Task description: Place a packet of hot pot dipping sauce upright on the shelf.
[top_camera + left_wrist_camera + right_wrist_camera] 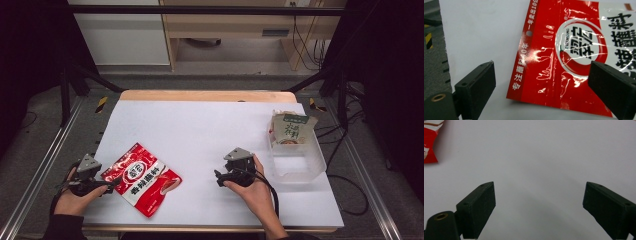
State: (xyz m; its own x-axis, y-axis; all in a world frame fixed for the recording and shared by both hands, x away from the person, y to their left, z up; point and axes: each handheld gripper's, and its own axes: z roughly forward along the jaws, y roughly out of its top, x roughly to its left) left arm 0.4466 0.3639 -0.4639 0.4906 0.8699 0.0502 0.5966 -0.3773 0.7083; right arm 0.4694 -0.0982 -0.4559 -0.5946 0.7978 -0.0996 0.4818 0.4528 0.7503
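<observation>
Left tool (541, 82): the two black, block-shaped jaws stand wide apart and grip nothing. One jaw sits over bare surface, the other over the red pouch (564, 57), so the pouch's near short edge lies between them. In the high view the left tool (111, 184) is held in the person's left hand (75, 195) at the front left of the tabletop (210, 135), its tips at the pouch's left edge.

Red pouch (141, 179): flat, rectangular, glossy plastic film with creases that catch the light. It carries a white round emblem with a red chili mark, black characters on a white panel, and a small punched hole near its top seam. It lies flat and skewed on the tabletop.

Right tool (539, 205): jaws wide apart, nothing between them except plain white surface; a corner of the red pouch (430, 142) shows at upper left. In the high view the right tool (220, 177) is held in the right hand (252, 187), right of the pouch and apart from it.

Tabletop: matte white sheet over a wooden board.

Clear plastic bin (305, 162): rectangular, translucent, at the right edge. A green-and-cream packet (292, 129) leans in its far end.
</observation>
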